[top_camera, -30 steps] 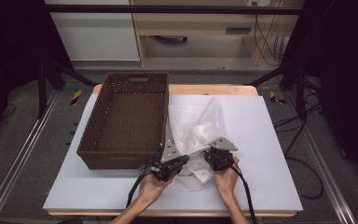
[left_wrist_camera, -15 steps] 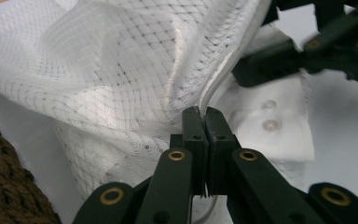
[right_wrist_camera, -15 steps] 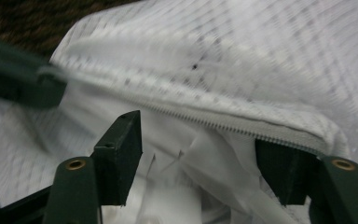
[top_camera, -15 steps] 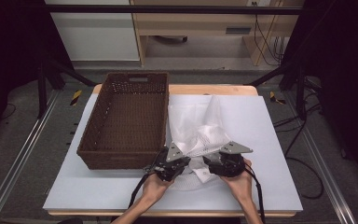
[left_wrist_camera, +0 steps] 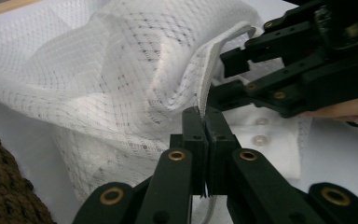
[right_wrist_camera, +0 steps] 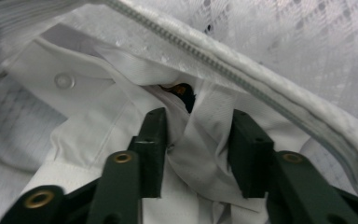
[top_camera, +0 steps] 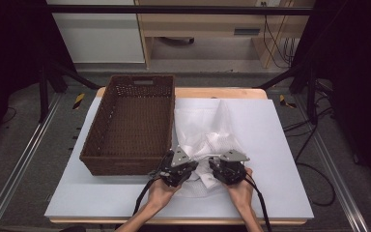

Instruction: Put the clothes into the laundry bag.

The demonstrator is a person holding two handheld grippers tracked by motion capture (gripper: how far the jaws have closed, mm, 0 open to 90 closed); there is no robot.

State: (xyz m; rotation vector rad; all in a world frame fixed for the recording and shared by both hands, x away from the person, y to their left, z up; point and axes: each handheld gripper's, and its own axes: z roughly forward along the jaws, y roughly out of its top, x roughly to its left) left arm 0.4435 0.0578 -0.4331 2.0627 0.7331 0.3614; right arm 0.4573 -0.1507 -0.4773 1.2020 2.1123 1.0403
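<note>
The white mesh bag (top_camera: 207, 140) lay on the table (top_camera: 280, 145) right of the wicker basket (top_camera: 130, 125), its near edge pinched in the closed left gripper (left_wrist_camera: 204, 122). The right gripper (right_wrist_camera: 196, 135) had just been closing, white fabric between its parted jaws; bare table stretched right

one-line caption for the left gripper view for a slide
Left gripper clamped on the white mesh laundry bag's zipper edge, right gripper reaching in beside it.

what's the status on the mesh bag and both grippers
Left gripper shut on the mesh bag edge. Right gripper jaws just closing, white fabric between them. Wicker basket alongside, apart.
</note>
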